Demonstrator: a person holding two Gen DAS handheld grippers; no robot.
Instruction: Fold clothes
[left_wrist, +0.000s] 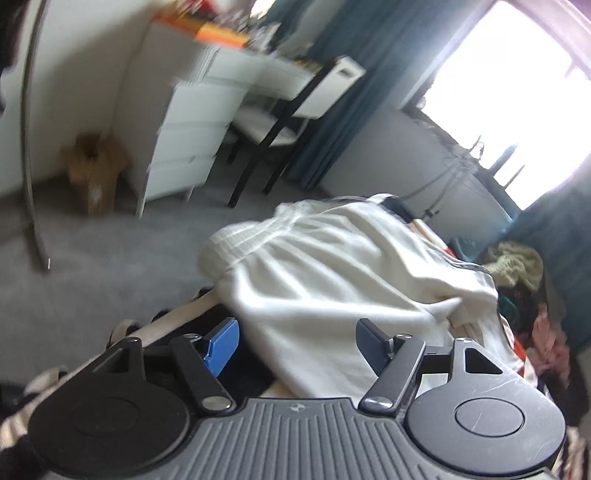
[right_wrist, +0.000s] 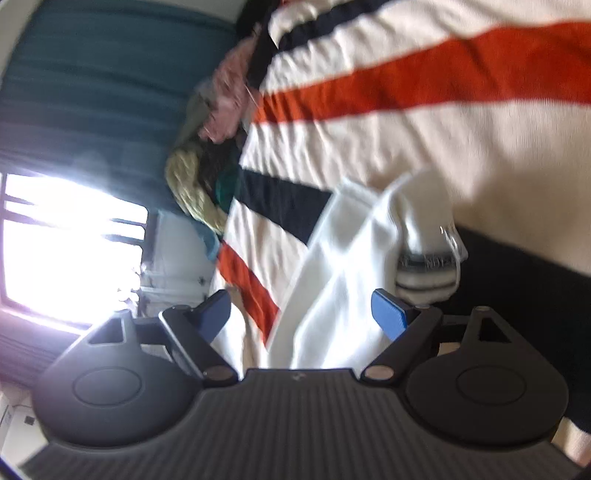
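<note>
A white garment (left_wrist: 332, 280) lies rumpled and bunched on the bed. Its ribbed, grey-striped cuff (right_wrist: 424, 273) is doubled over.

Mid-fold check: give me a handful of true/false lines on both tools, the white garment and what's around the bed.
1. The left tool is open, its fingers apart over the white garment. True.
2. The right tool is clamped shut on a sock. False: it is open, gripping nothing.
3. The garment lies on a striped blanket with orange and dark bands. True.
4. The curtain is red. False: it is teal.
5. A chair stands by the white drawers. True.
</note>
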